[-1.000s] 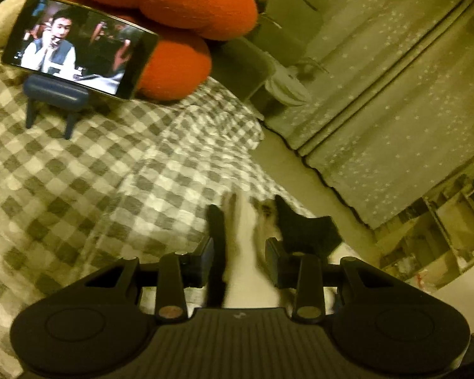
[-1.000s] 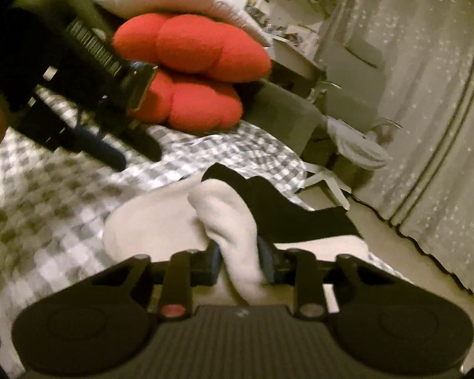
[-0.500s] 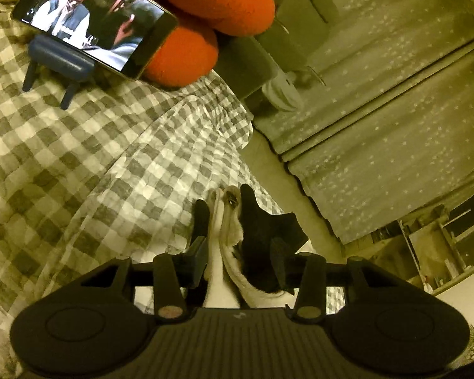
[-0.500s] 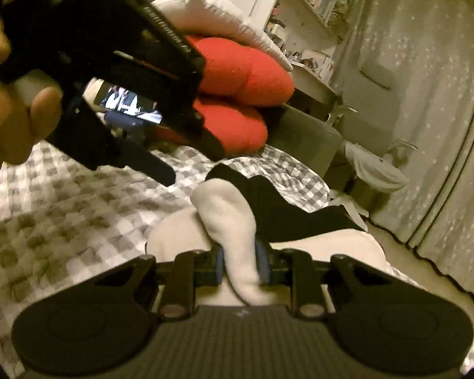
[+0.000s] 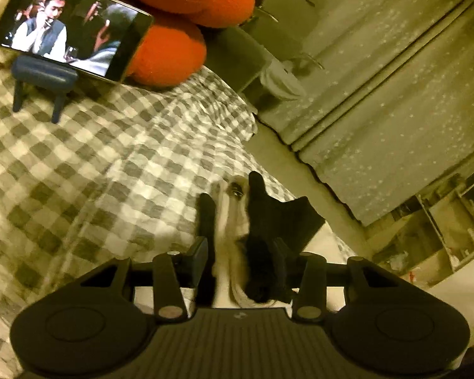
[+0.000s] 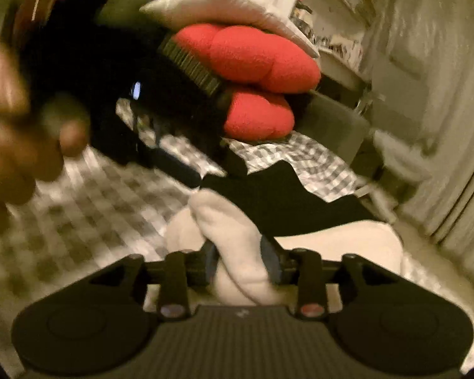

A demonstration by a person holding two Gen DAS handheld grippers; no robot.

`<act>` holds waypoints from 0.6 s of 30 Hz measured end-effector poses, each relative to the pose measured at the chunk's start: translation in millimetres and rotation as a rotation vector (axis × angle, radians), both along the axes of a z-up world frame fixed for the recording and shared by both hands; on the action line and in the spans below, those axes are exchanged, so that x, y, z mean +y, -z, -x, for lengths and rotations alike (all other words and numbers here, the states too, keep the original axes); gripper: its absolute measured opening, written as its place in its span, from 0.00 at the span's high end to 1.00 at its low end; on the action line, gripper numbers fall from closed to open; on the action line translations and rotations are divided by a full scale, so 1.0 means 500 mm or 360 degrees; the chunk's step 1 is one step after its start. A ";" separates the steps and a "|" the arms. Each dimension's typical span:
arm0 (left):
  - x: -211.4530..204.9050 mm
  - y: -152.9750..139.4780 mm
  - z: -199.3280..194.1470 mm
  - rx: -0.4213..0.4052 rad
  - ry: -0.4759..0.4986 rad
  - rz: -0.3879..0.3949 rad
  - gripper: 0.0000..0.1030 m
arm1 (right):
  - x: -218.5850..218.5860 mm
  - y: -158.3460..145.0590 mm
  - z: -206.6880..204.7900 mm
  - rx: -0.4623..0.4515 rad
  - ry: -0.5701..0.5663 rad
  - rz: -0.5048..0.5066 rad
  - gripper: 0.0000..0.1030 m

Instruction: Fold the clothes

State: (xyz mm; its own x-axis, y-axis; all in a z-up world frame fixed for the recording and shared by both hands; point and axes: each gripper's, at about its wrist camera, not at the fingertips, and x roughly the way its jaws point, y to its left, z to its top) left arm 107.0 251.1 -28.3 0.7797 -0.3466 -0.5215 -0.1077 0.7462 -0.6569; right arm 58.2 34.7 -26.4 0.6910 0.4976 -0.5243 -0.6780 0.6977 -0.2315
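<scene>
Both grippers were clamped on the black-and-white garment (image 6: 287,202) over the checkered bed (image 5: 88,170): the left gripper (image 5: 240,249) pinched its edge, the right gripper (image 6: 240,262) squeezed a white fold. Blurry, probably the left one's body, at 10 o'clock from the right wrist.
</scene>
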 end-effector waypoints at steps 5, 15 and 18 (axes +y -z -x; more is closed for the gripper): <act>-0.004 -0.020 0.012 -0.0067 0.0008 -0.0049 0.59 | -0.068 -0.075 0.003 0.0057 -0.0026 -0.0067 0.55; -0.080 -0.032 0.008 -0.0090 0.0109 -0.0302 0.59 | -0.224 -0.074 -0.090 0.0403 0.0350 -0.0319 0.75; -0.091 -0.017 0.002 -0.0010 0.0090 -0.0405 0.65 | -0.211 -0.050 -0.092 0.0453 0.0331 -0.0261 0.75</act>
